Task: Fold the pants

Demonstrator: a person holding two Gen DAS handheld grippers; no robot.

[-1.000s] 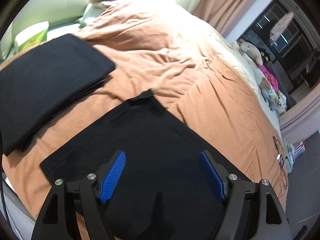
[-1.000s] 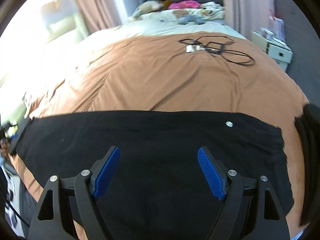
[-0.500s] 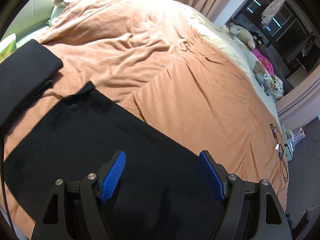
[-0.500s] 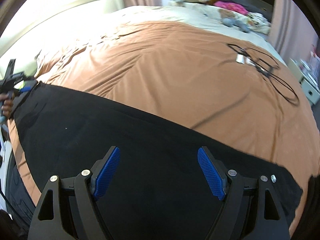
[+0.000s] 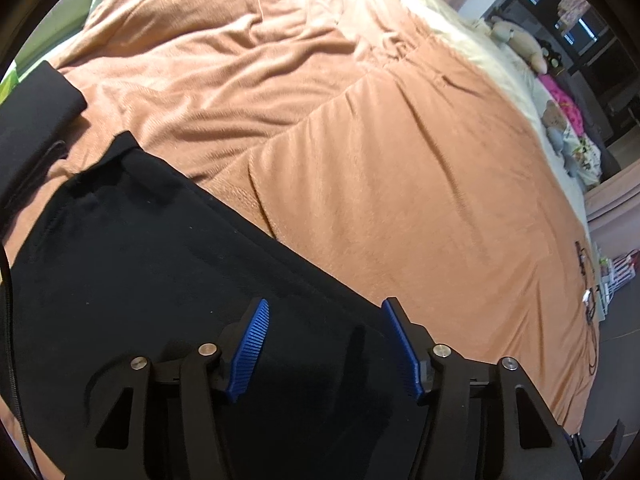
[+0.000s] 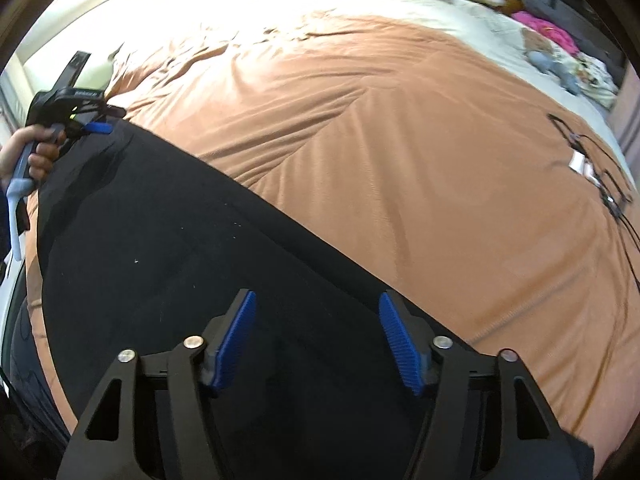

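Pants: the black pants lie flat in a long band along the near edge of the bedspread, soft matte knit with a stitched hem.
Left gripper: the left gripper hovers over the pants, jaws spread wide with nothing between them, black fabric under both ribbed blue pads.
Right gripper: the right gripper also hangs over the pants, jaws spread and empty, the cloth's far edge just beyond its tips.
Bedspread: rust-orange, plush, rumpled into ridges beyond the pants.
Folded stack: another black folded garment sits on the bedspread just past the pants' end.
Cable: a thin black cable loops at the bedspread's far side.
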